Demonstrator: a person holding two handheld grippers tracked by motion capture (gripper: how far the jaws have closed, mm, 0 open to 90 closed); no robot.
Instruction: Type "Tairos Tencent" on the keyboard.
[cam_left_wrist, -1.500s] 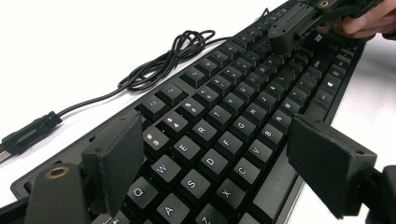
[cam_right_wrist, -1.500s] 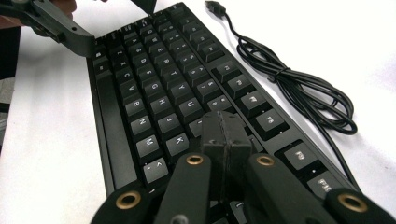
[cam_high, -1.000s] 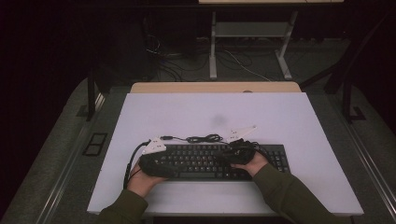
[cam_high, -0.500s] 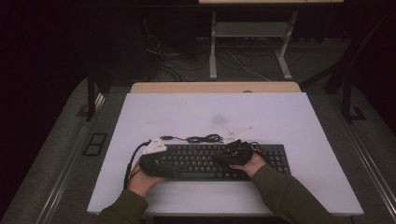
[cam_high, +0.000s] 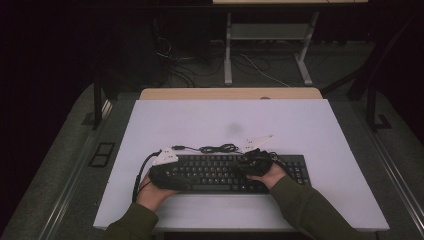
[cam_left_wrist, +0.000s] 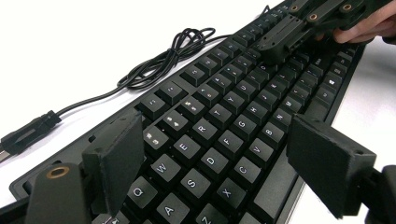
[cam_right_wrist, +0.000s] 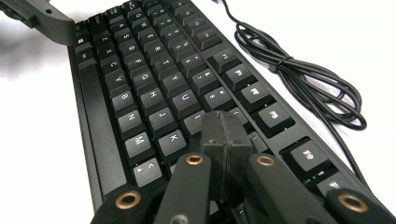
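Nearest the table's front edge, two sleeved forearms come in. Left hand (cam_high: 152, 192) holds the left gripper (cam_high: 167, 172) over the keyboard's left end; in the left gripper view its jaws stand wide apart above the Q-to-C keys, straddling the board's width, pads pressing nothing. Right hand (cam_high: 272, 175) holds the right gripper (cam_right_wrist: 224, 135), jaws shut pad to pad, nothing between, tips down on the keys near K. The keyboard (cam_high: 220, 172) lies flat on the white table (cam_high: 225, 125), near the front edge. Behind it, its coiled cable (cam_high: 217, 148) with plug (cam_left_wrist: 28, 133) lies on the table.
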